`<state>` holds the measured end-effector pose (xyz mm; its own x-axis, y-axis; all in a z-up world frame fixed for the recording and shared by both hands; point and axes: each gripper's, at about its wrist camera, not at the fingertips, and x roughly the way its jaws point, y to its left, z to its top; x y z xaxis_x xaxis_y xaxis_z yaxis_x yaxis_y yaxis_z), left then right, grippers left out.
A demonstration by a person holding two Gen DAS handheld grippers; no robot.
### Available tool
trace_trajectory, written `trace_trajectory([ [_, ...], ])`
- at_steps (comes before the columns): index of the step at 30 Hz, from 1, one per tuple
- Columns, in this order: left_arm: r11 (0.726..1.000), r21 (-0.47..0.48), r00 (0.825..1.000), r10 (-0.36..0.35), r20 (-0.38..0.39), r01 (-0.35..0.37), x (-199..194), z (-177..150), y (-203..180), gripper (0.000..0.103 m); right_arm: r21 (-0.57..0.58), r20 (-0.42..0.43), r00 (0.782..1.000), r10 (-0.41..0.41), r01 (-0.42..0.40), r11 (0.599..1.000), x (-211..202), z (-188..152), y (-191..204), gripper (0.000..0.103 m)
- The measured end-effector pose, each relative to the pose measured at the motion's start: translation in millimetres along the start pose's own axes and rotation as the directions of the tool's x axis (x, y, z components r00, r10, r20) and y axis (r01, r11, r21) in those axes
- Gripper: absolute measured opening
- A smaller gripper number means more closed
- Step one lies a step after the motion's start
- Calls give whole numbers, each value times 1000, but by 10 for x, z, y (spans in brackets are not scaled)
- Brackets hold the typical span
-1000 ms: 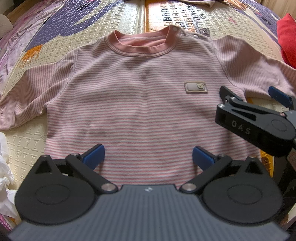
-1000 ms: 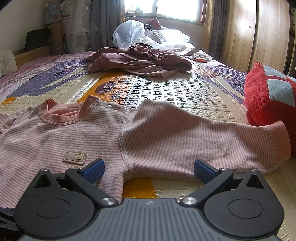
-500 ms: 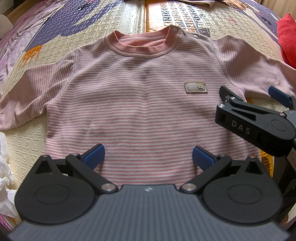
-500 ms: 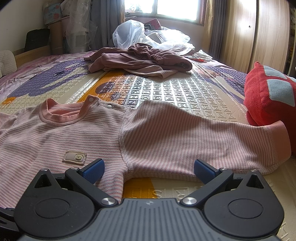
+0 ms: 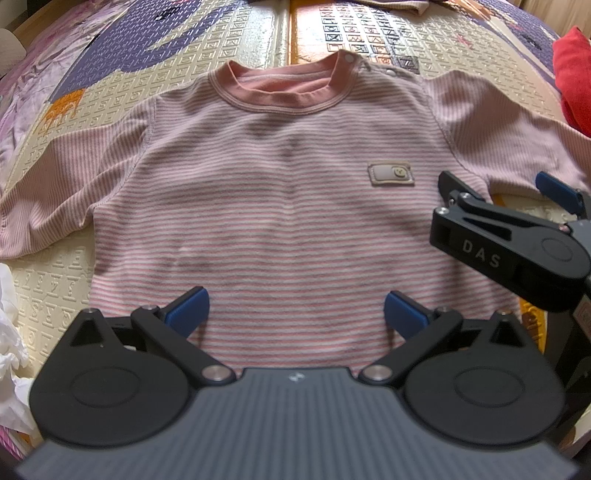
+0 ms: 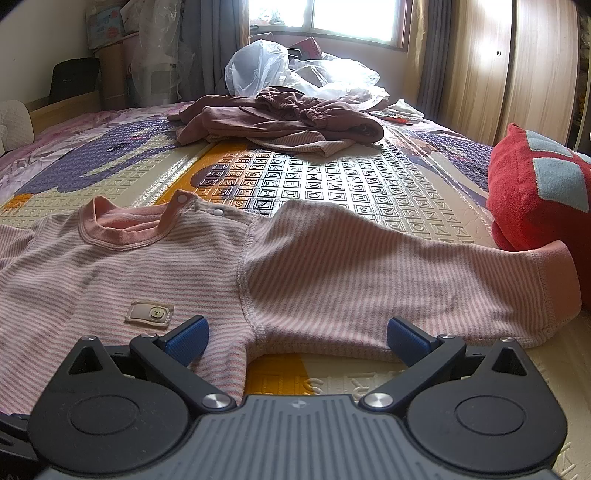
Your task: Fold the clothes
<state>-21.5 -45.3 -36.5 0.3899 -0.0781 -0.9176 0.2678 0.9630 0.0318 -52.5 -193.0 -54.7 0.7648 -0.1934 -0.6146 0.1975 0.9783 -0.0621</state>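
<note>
— Any writing you can read from your end?

— On my left camera the side of the right gripper (image 5: pixel 517 201) carries white letters, "DAS". The play mat (image 5: pixel 155 85) is embossed all over with little boxed characters, too small for me to read. The striped shirt (image 5: pixel 288 206) has a small beige chest patch (image 5: pixel 390 174) with a tiny face on it, no text I can make out.

— Anything changed since a second ago?

— Nothing I can see. Both views match the earlier ones: shirt, grippers and clutter all sit where they were.

— Where is the shirt, and what are your fingers doing?

— It lies flat, front up, on the mat, collar at the far side, sleeves spread left and right. My left gripper (image 5: pixel 295 310) hovers over the near hem with its fingers spread wide, holding nothing. My right gripper (image 6: pixel 295 334) is at the shirt's right armpit, fingers equally wide apart and empty, one blue tip over the body, the other over the sleeve's lower edge.

— And the room?

— The mat covers a bed. A red cushion (image 6: pixel 535 192) sits at the right, touching the sleeve cuff. At the far side there is a heap of mauve clothes (image 6: pixel 280 118), clear plastic bags (image 6: pixel 266 62) behind it, then a bright window (image 6: pixel 347 18) with grey curtains and a wooden wardrobe (image 6: pixel 517 62) on the right.
</note>
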Motion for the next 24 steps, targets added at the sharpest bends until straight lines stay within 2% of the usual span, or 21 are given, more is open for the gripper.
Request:
trace_trajectory([
  [24,1000,-15,999,-18,-33,18,37,54,21,103,0,0,1000,0,0,1000,-2,-1,-2,103],
])
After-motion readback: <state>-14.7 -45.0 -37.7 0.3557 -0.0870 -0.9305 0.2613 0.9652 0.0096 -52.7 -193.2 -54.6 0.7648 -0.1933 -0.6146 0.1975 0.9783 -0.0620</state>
